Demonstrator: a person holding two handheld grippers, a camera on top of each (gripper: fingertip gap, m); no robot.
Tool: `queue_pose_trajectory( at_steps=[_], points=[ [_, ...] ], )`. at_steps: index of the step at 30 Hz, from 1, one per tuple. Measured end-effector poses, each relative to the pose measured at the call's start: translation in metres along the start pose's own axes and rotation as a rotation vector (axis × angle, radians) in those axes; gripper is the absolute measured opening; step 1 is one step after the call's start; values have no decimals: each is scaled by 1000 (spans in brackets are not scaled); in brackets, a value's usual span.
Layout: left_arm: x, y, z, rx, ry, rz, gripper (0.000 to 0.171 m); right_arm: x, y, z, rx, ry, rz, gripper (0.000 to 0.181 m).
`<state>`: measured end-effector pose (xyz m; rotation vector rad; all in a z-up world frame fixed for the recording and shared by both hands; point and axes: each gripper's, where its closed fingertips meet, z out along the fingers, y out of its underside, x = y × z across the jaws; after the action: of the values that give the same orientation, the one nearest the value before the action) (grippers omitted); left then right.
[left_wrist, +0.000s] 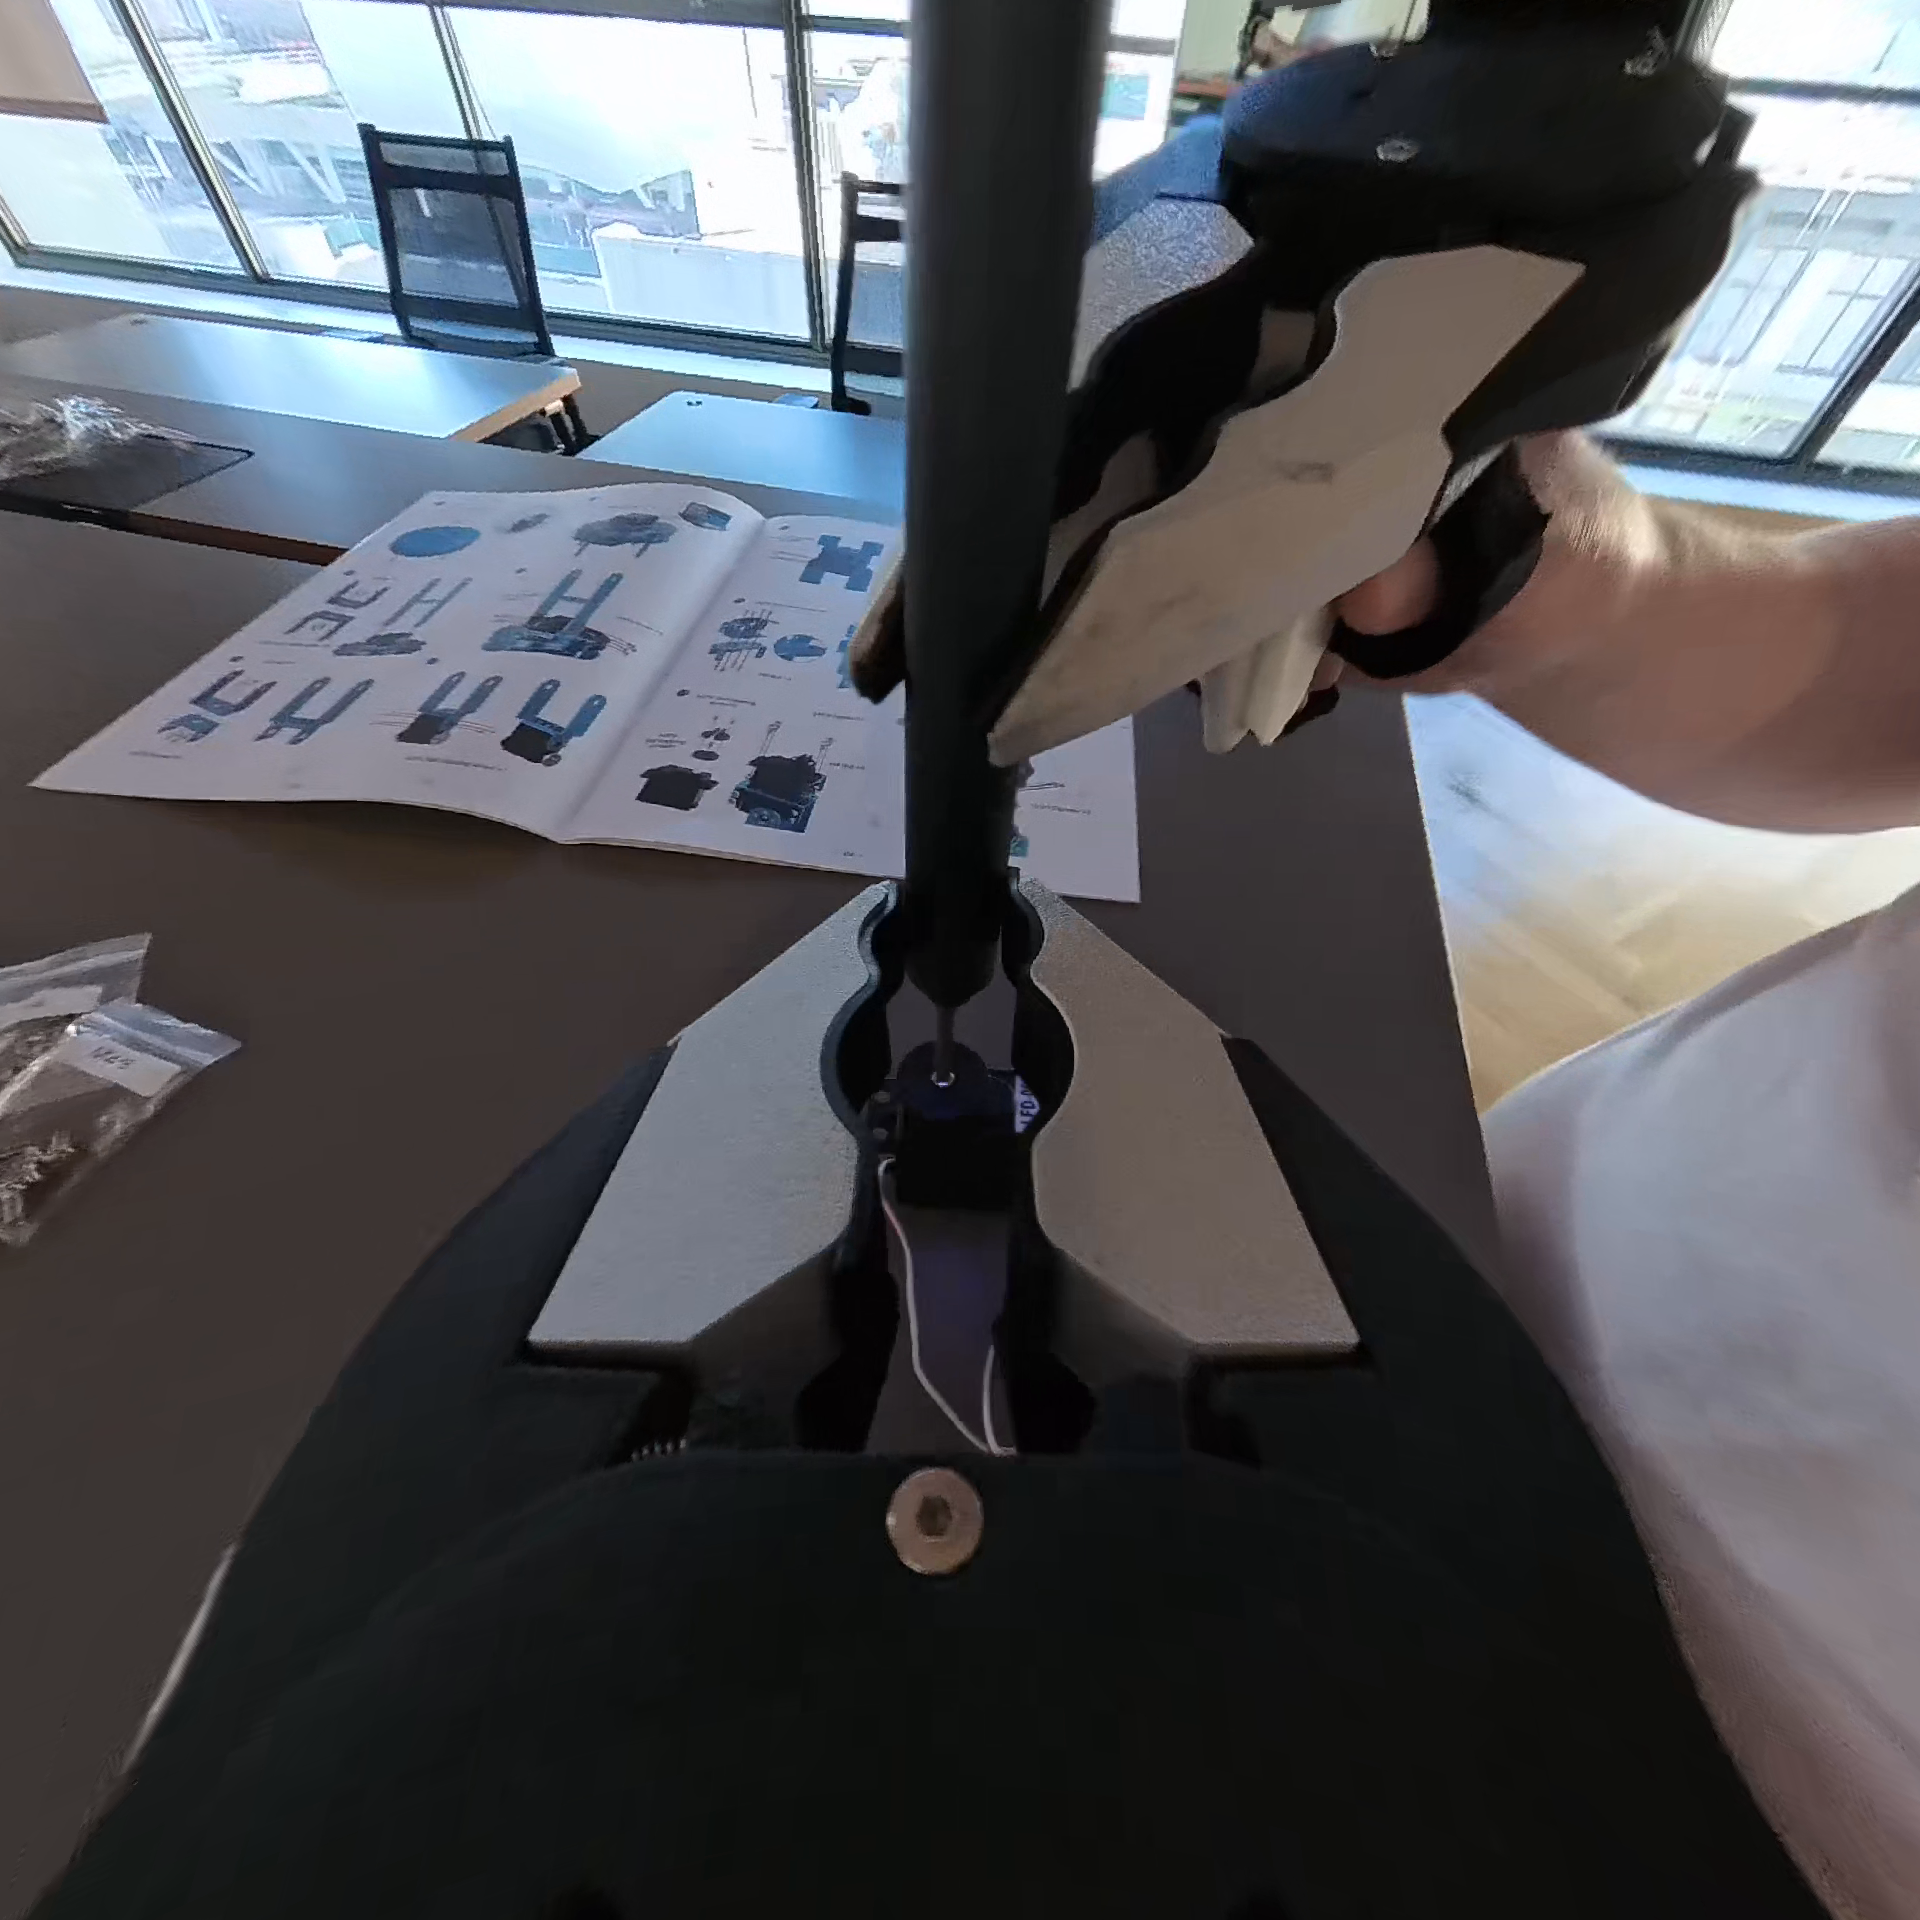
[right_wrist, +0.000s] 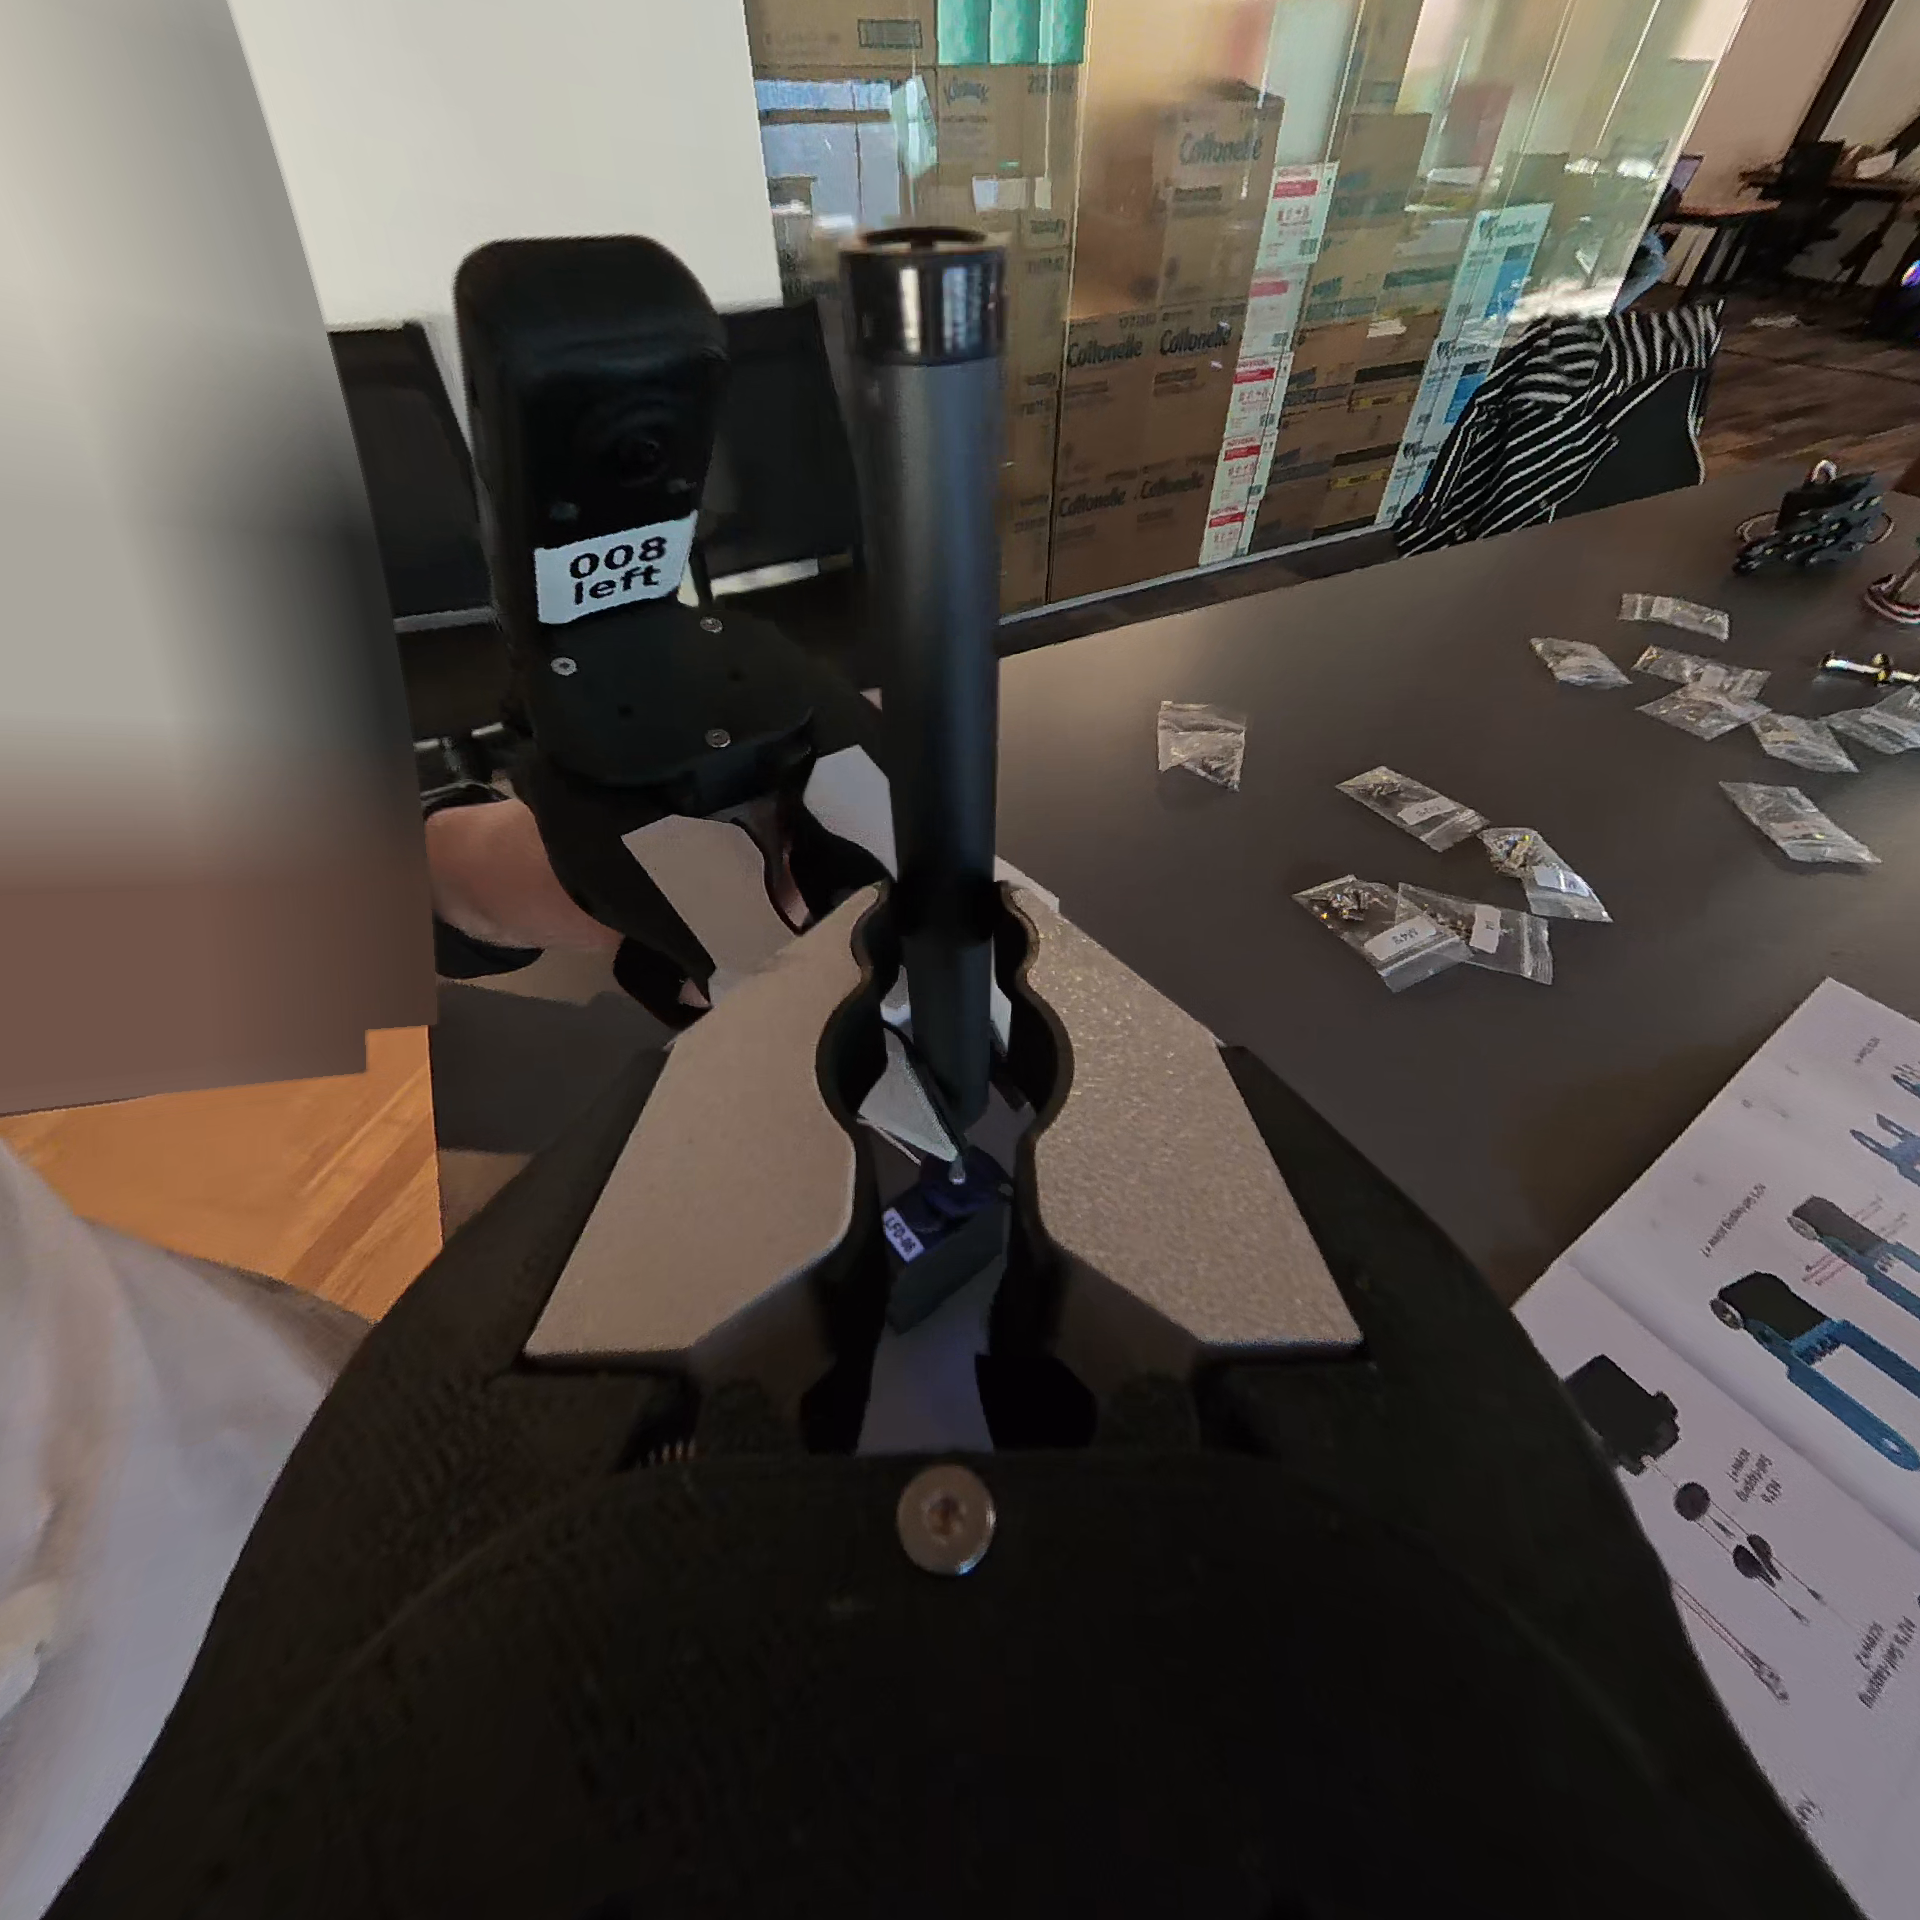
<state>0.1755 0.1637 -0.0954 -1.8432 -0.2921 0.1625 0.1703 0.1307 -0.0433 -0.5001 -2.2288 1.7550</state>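
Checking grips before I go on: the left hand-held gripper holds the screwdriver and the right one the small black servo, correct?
Swapped. The right wrist view shows the right hand-held gripper shut on the screwdriver; the left wrist view shows the left hand-held gripper gripping the small black servo.

I see my left gripper (left_wrist: 951, 935) is black with grey finger plates, and the right gripper (right_wrist: 940, 935) the same. The screwdriver (right_wrist: 940, 644) is dark grey with a shiny cap. The small servo (left_wrist: 951, 1148) looks black and dark blue, I think. The manual (left_wrist: 582, 665) is white with blue drawings, on a dark brown table (left_wrist: 312, 1039).
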Motion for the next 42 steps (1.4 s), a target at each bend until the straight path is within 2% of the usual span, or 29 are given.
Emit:
queue_pose_trajectory(
  at_steps=[3, 6, 9, 11, 13, 15, 23, 25, 42],
  points=[
    [-1, 1, -2, -19, -18, 23, 16, 0, -11, -1, -53, -50, 34, 35],
    [0, 2, -2, -29, -30, 45, 16, 0, -30, -5, -202, -121, -3, 44],
    [1, 2, -2, -53, -44, 72, 16, -14, -36, -15, -476, -270, -67, 45],
    [1, 2, -1, -64, -48, 87, 16, -9, -40, -15, -604, -275, -179, 37],
    [1, 2, 0, -65, -54, 94, 16, -2, -33, -14, -757, -271, -251, 37],
    [0, 2, 0, -64, -54, 85, 16, -7, -26, -16, -874, -330, -269, 23],
    [1, 2, 1, -78, -55, 97, 16, -9, -23, -12, -1005, -301, -330, 24],
    [1, 2, 2, -77, -56, 100, 16, -9, -17, -13, -1034, -303, -344, 17],
    [1, 0, 1, -30, -50, 65, 16, -9, -9, -10, -1043, -277, -389, 16]
  ],
)
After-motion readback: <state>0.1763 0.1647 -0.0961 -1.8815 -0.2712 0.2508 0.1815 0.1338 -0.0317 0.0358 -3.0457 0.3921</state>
